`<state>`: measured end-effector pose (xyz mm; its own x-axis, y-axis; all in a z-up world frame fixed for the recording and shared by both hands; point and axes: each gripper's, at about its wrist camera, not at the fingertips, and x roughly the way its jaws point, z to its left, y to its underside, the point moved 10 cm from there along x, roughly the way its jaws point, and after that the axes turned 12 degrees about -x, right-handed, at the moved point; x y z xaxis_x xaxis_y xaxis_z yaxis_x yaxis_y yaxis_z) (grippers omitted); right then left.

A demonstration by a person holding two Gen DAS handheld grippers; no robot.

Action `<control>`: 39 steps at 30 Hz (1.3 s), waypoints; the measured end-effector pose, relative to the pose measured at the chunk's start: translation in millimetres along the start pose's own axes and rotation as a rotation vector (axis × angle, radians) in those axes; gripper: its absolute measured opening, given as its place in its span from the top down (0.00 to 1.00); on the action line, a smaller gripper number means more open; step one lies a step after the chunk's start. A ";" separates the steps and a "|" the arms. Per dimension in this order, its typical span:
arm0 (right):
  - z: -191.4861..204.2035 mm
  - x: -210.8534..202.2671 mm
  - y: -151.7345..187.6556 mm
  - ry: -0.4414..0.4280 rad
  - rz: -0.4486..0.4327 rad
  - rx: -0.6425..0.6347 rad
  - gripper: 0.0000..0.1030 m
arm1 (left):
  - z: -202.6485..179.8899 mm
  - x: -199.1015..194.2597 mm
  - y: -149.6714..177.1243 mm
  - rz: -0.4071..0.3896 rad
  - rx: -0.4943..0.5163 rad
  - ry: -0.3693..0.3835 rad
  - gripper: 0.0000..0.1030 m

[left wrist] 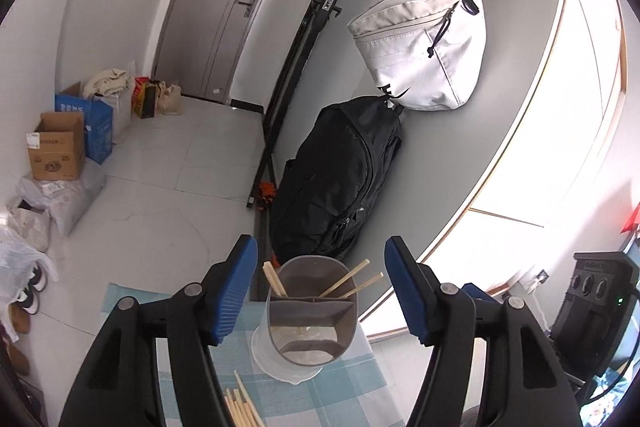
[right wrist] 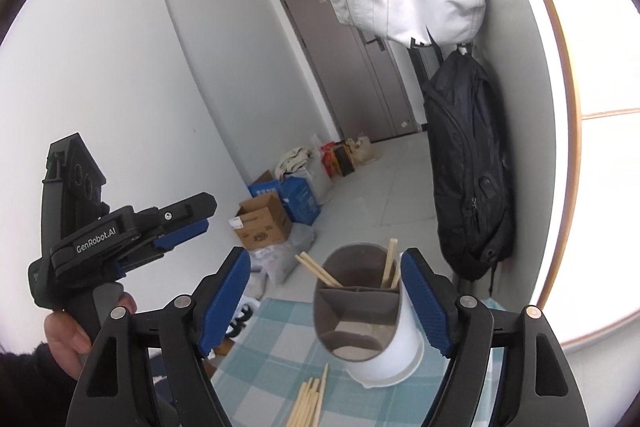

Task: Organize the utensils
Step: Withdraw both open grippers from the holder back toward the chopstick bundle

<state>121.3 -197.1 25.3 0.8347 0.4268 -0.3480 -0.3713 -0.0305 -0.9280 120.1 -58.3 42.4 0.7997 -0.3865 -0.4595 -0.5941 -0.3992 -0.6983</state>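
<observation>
Grey-lined white holder [left wrist: 308, 323] holds 4 chopsticks [left wrist: 344, 283].

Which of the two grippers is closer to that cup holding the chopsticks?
Right. The right gripper stands open around the utensil holder, one pad right beside its wall. The left gripper hangs off to the side, clear of it.

The left gripper [left wrist: 320, 291] stands with its jaws apart, and the utensil holder [left wrist: 308, 323] sits in the gap just ahead, clear of both pads. Chopsticks [left wrist: 348, 283] lean out over its rim toward the right pad; another pair [left wrist: 276, 281] leans toward the left pad. Loose chopsticks [left wrist: 242, 405] lie on the checked tablecloth [left wrist: 352, 379] below the left finger. The right gripper [right wrist: 324, 301], also open, has the holder's wall just beside its right pad [right wrist: 424, 307]. The space above the holder is free.
</observation>
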 end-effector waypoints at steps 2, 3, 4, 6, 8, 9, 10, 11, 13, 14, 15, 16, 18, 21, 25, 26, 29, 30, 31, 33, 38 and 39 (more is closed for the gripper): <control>5.7 -10.4 -0.9 0.007 -0.015 -0.004 0.18 | -5.9 -8.5 4.1 -0.013 0.012 -0.016 0.38; 8.7 -14.3 -1.4 0.005 -0.021 -0.009 0.18 | -4.5 -12.8 4.6 -0.016 0.013 -0.018 0.36; 11.3 -19.3 -1.4 0.005 -0.026 -0.013 0.17 | -7.6 -17.2 6.6 -0.023 0.016 -0.020 0.31; 17.0 -29.2 -2.5 0.015 -0.040 -0.026 0.14 | -8.5 -26.4 7.7 -0.041 0.024 -0.032 0.28; 21.5 -38.3 -2.9 0.021 -0.054 -0.035 0.08 | -11.5 -32.8 10.3 -0.051 0.047 -0.049 0.27; 24.7 -42.8 -3.1 0.024 -0.062 -0.041 0.06 | -13.2 -36.1 12.7 -0.053 0.063 -0.064 0.27; 27.8 -47.2 -3.2 0.025 -0.070 -0.047 0.04 | -14.6 -39.7 15.5 -0.052 0.076 -0.067 0.27; 29.1 -49.8 -3.2 0.027 -0.074 -0.050 0.04 | -15.3 -43.0 18.3 -0.051 0.085 -0.069 0.27; 35.4 -55.7 -2.1 0.022 -0.076 -0.056 0.02 | -16.4 -49.4 21.9 -0.057 0.088 -0.074 0.26; 38.6 -58.1 -1.6 0.020 -0.078 -0.061 0.02 | -16.2 -52.2 23.4 -0.059 0.086 -0.072 0.22; 41.3 -60.3 -0.9 0.021 -0.081 -0.067 0.01 | -15.4 -55.6 24.9 -0.066 0.083 -0.076 0.20; 45.0 -62.8 0.3 0.022 -0.084 -0.076 0.01 | -14.5 -59.1 26.0 -0.078 0.082 -0.079 0.17; 51.6 -66.9 2.4 0.022 -0.090 -0.095 0.00 | -13.1 -65.4 28.6 -0.098 0.087 -0.089 0.17; 60.6 -72.1 9.6 0.027 -0.094 -0.121 0.00 | -10.1 -71.6 34.0 -0.114 0.092 -0.099 0.17; 67.8 -74.5 24.0 0.027 -0.086 -0.140 0.00 | -1.2 -74.3 44.3 -0.122 0.080 -0.107 0.08; 69.5 -73.3 29.0 0.031 -0.081 -0.149 0.00 | 1.3 -74.6 46.7 -0.125 0.078 -0.113 0.06; 72.2 -70.6 42.5 0.043 -0.081 -0.172 0.00 | 12.1 -74.2 54.0 -0.148 0.082 -0.136 0.06; 72.7 -67.2 49.6 0.049 -0.075 -0.179 0.00 | 17.9 -72.6 57.4 -0.150 0.082 -0.148 0.06; 72.1 -63.9 54.2 0.055 -0.065 -0.180 0.00 | 25.6 -69.1 61.8 -0.147 0.077 -0.160 0.06; 70.9 -53.4 68.4 0.054 -0.023 -0.176 0.00 | 39.7 -64.2 69.4 -0.143 0.061 -0.180 0.06; 66.4 -19.9 105.6 0.075 0.113 -0.183 0.00 | 74.2 -48.5 86.0 -0.107 0.012 -0.208 0.06; 65.6 -12.7 112.5 0.077 0.142 -0.183 0.00 | 82.8 -44.6 88.5 -0.098 0.000 -0.215 0.06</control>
<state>42.3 -146.6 -65.9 0.8102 0.3370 -0.4796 -0.4133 -0.2518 -0.8751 39.1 -7.6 -44.3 0.8536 -0.1598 -0.4959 -0.5128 -0.4257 -0.7455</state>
